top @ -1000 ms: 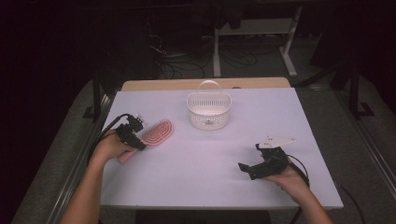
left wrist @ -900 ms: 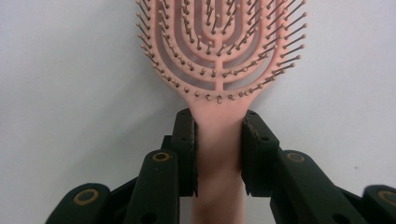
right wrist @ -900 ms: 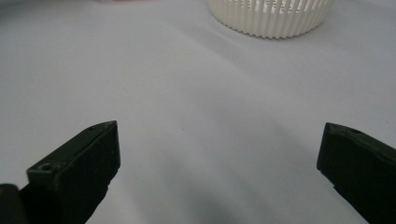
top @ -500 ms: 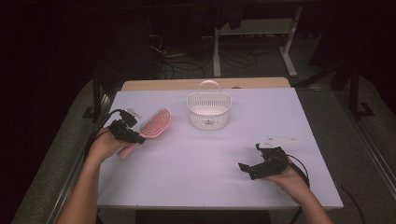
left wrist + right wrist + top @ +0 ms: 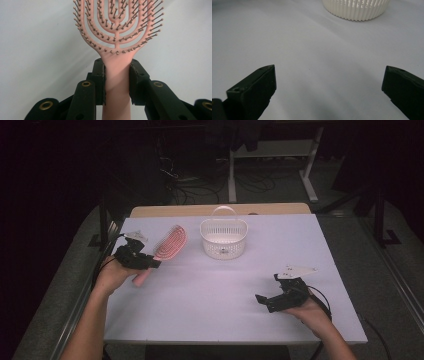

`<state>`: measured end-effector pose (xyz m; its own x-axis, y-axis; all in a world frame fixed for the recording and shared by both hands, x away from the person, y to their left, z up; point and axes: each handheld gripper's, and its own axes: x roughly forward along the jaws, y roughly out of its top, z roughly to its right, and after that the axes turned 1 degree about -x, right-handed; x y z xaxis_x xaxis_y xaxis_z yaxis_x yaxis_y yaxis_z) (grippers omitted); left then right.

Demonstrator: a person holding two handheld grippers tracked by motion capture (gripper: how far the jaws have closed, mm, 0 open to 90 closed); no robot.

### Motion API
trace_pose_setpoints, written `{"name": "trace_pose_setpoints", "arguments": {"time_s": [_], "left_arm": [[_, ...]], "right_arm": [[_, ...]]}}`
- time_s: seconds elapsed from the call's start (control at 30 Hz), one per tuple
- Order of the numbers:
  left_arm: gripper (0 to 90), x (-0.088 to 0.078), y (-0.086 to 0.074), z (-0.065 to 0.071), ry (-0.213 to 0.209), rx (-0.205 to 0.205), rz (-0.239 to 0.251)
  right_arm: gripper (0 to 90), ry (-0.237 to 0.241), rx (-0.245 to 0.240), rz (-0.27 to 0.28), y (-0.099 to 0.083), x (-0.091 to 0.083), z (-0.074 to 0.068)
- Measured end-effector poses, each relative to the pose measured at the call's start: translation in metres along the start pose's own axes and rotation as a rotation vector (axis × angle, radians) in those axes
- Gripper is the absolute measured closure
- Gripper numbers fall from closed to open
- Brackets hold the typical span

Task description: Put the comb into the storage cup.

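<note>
2 pads of the left gripper point(image 5: 117, 82) are pinched on the pink brush point(image 5: 117, 37) handle, so the bristles are kept free. The right gripper point(image 5: 329, 90) is held spread wide.

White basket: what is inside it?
In the high view the white basket shows a pale floor with one small dark speck at its centre. The near wall hides the rest of the floor.

Dim room, white table point(image 5: 215, 320), grey carpet floor point(image 5: 380, 285), white desk legs point(image 5: 232, 175), tangled floor cables point(image 5: 200, 190)
</note>
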<state>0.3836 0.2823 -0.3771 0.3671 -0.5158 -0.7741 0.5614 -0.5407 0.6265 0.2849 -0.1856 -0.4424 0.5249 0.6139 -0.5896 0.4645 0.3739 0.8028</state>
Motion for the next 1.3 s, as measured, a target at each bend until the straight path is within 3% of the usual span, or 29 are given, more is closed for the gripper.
{"name": "trace_pose_setpoints", "arguments": {"time_s": [0.6,1.03,1.3], "left_arm": [[70.5,0.007,0.01,0.033,-0.069,0.063,0.175],[70.5,0.019,0.015,0.061,-0.115,0.104,0.275],[70.5,0.031,0.017,0.08,-0.142,0.122,0.301]], "right_arm": [[0.0,-0.001,0.0,0.002,0.0,-0.001,0.0],[0.0,0.001,0.003,0.003,0.0,0.0,0.0],[0.0,0.004,0.007,0.005,0.0,0.0,0.0]]}}
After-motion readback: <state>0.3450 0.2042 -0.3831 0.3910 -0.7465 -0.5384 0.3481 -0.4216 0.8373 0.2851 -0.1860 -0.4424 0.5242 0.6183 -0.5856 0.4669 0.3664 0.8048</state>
